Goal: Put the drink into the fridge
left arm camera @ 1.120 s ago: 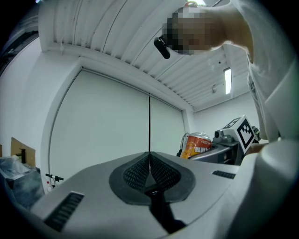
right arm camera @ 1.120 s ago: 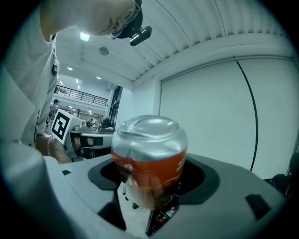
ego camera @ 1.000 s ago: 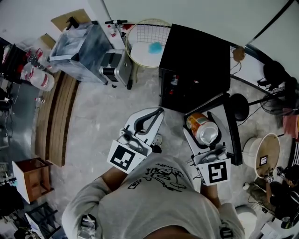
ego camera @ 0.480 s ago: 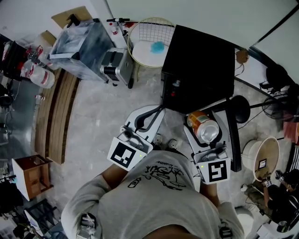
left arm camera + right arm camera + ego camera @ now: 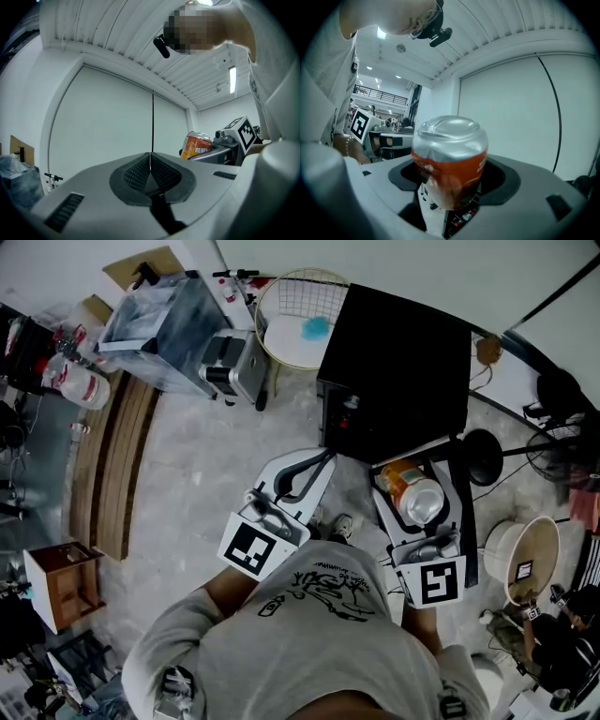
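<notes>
An orange drink can with a silver top lies between the jaws of my right gripper, which is shut on it. In the right gripper view the can fills the middle, the pads pressed on its sides. Just ahead stands the black fridge, its open door edge-on to the right of the can. My left gripper is shut and empty, pointing at the fridge's front left. In the left gripper view its tips meet, with the can off to the right.
A white wire basket and a grey machine stand left of the fridge. Wooden planks lie on the floor at left. A black stool and a pale bucket are on the right.
Both grippers have edged forward towards the fridge, the can still held. The can now sits just in front of the fridge opening.
</notes>
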The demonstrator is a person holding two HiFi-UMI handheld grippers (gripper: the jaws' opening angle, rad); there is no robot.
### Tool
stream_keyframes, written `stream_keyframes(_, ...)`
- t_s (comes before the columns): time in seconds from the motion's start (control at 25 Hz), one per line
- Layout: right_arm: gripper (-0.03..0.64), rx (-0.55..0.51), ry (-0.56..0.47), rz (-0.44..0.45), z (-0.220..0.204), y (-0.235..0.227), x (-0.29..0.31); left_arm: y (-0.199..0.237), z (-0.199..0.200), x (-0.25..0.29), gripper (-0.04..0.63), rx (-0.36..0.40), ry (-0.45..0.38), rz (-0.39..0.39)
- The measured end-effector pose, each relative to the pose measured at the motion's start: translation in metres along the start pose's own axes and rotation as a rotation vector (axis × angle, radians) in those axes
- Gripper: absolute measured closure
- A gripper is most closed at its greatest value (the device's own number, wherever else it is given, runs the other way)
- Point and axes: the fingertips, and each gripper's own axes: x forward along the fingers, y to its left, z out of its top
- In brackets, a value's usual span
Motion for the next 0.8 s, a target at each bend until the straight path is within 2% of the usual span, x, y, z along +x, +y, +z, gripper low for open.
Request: stream_keyframes(0.8, 0.276, 0.028, 0.11, 0.006, -0.067, -0.001, 0.006, 0.008, -0.064, 0.002, 0.574, -0.032, 0.119, 0.019)
